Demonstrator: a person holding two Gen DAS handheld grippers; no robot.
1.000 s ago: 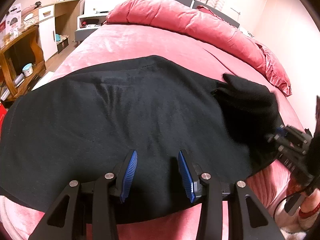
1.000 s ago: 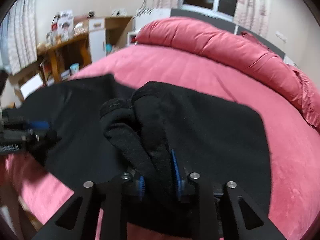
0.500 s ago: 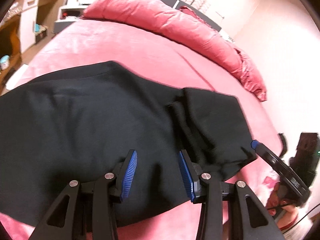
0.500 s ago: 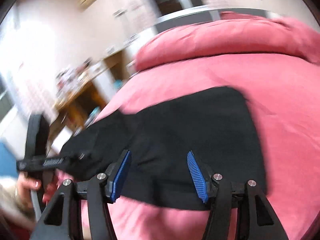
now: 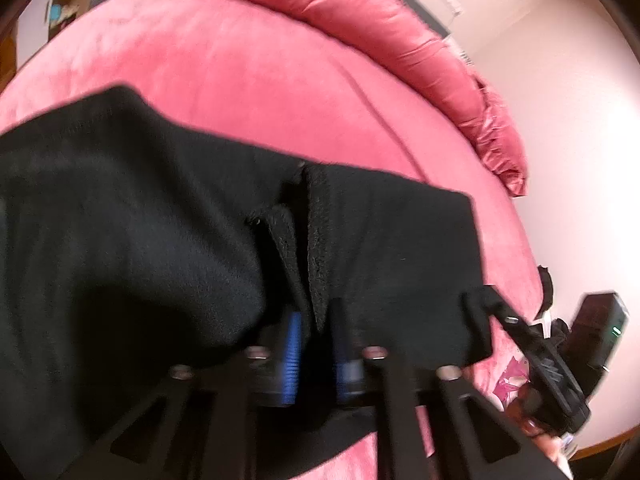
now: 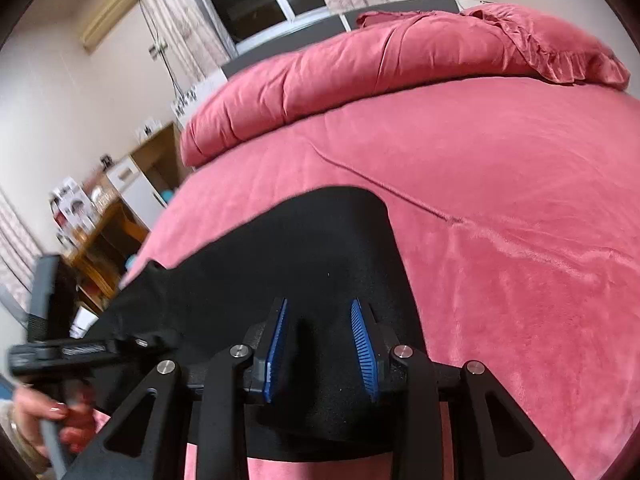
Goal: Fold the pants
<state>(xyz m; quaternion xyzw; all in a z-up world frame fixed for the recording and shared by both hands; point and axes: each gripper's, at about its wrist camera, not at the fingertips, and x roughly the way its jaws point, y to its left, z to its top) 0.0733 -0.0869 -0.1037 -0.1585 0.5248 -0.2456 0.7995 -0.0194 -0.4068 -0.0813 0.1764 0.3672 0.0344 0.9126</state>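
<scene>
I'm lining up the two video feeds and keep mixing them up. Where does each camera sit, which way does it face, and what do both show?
Left wrist: on the left gripper, looking down over the black pants toward the pillows; its fingers have just closed, pinching a raised fold. The right gripper shows at the right edge.
Right wrist: on the right gripper, facing the pants' end and the pink bed; its fingers have been closing but stand apart above the cloth. The left gripper and a hand show at lower left.
Shared: pants, bed, pillows, each other's gripper.
</scene>
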